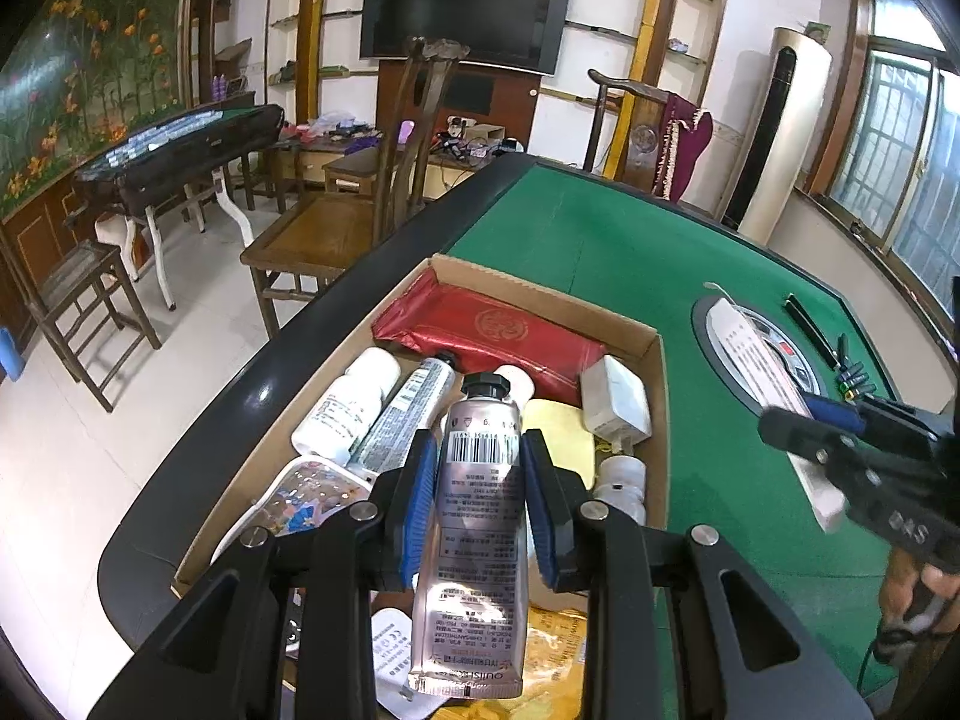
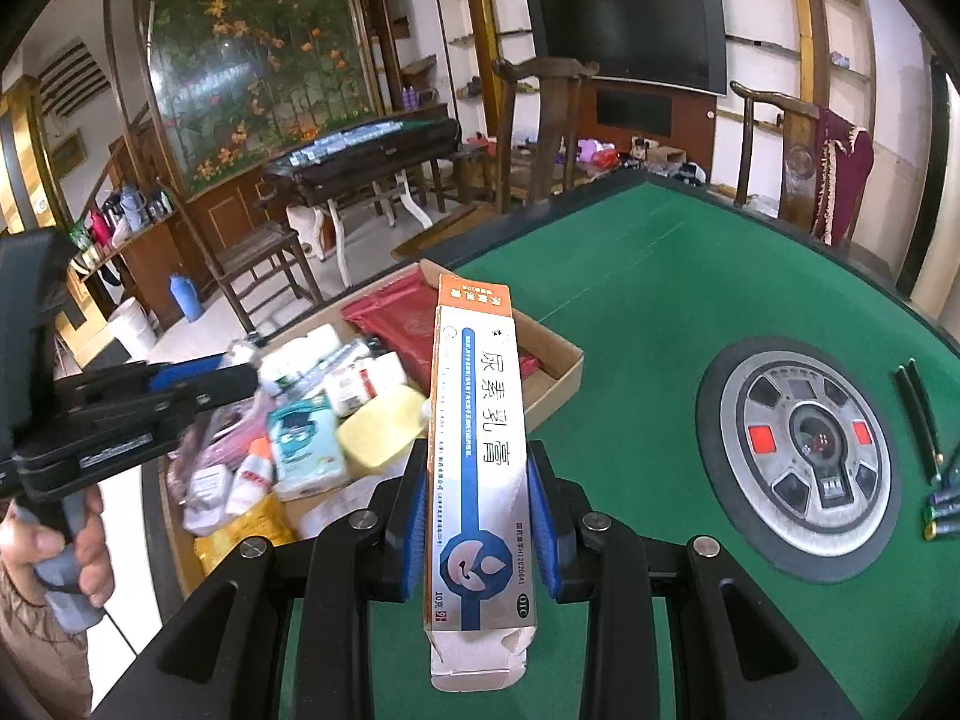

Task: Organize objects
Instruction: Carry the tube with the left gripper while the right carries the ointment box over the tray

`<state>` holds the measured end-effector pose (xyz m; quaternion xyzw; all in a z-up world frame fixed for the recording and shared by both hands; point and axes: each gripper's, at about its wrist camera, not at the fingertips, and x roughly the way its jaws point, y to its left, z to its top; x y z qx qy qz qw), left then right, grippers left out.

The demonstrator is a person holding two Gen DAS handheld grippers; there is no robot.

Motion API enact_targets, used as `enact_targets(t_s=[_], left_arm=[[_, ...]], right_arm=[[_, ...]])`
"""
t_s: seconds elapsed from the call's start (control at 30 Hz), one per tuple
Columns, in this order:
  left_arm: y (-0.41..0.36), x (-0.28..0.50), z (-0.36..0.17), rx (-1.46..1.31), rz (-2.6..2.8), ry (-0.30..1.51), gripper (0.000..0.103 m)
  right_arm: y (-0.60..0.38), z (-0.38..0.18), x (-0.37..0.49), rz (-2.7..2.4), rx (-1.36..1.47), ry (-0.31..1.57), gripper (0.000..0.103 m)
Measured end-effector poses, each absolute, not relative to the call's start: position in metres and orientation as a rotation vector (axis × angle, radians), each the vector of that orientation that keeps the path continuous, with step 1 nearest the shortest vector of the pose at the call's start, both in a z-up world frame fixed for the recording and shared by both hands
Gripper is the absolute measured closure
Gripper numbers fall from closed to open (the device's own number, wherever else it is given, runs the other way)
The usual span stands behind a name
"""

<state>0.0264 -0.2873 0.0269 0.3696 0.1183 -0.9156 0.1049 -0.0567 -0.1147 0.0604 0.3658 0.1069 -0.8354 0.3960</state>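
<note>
The left gripper (image 1: 480, 501) clamped a silver black-capped cream tube (image 1: 477, 516) lengthwise directly above the open cardboard box (image 1: 657, 420) on the green bench (image 1: 630, 252); the right gripper (image 2: 480, 519), closed on a long orange-and-white ointment carton (image 2: 480, 450), hung just right of it

glossy foil tube (image 1: 474, 516), cardboard carton (image 2: 480, 468) — matt felt table (image 2: 660, 276)

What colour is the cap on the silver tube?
Black. The cap on the silver tube shows best in the left wrist view.
</note>
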Motion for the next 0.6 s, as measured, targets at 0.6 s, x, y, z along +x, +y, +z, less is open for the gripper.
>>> enact_targets(t_s=[0.6], left_arm=[[-0.318,-0.004,0.014,1.195,-2.667,0.528,0.075]], right_arm=[[-0.214,0.038,-0.108,-1.868,0.881,0.635,0.071]])
